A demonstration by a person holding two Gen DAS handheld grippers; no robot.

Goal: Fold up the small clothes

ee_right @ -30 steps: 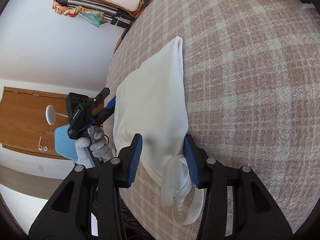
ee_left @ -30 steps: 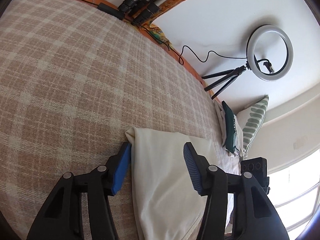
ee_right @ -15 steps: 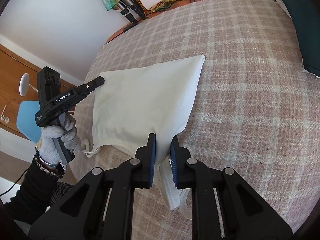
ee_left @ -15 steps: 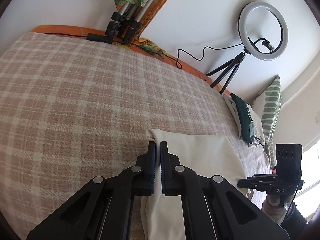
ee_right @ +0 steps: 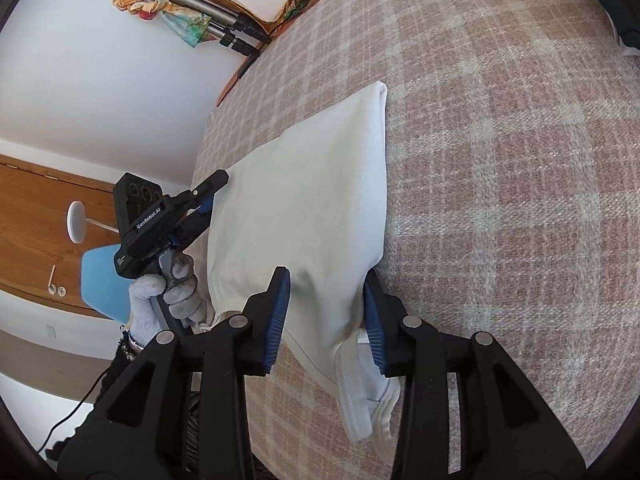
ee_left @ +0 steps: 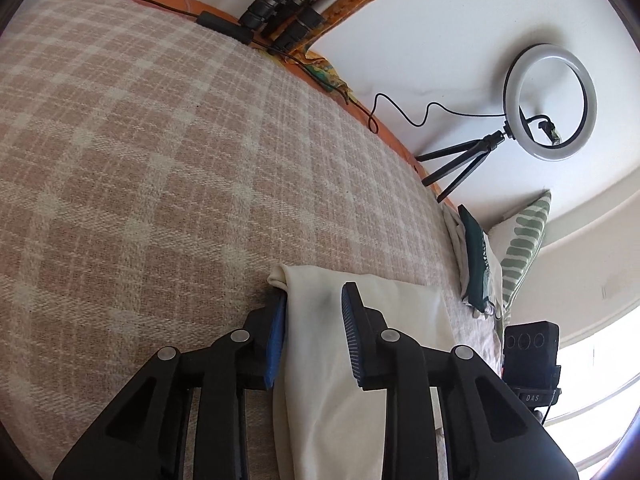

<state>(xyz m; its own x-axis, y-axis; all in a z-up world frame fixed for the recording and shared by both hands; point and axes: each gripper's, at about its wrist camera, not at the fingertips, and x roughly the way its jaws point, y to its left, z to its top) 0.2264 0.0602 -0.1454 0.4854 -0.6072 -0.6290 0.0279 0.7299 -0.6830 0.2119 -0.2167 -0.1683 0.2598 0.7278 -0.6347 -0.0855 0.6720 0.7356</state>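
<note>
A cream small garment (ee_right: 312, 200) lies folded flat on the plaid bed cover (ee_right: 500, 160), its waistband end hanging near the bed edge. My right gripper (ee_right: 326, 280) is open, its blue pads straddling the garment's near corner. My left gripper (ee_left: 314, 300) is open too, its pads either side of the garment's (ee_left: 360, 340) other folded edge. The left gripper also shows in the right wrist view (ee_right: 212, 192), at the garment's far side, held by a gloved hand.
A ring light on a tripod (ee_left: 548, 104) stands by the wall. Folded tripod legs (ee_left: 288, 12) and a cable lie at the bed's head. A leaf-pattern pillow (ee_left: 524, 240) and a dark green folded item (ee_left: 476, 256) sit at the bed's far side. A blue chair (ee_right: 104, 280) stands beside the bed.
Half a second ago both grippers were shut on the garment's edges. Now both have opened and the garment lies released on the cover.
</note>
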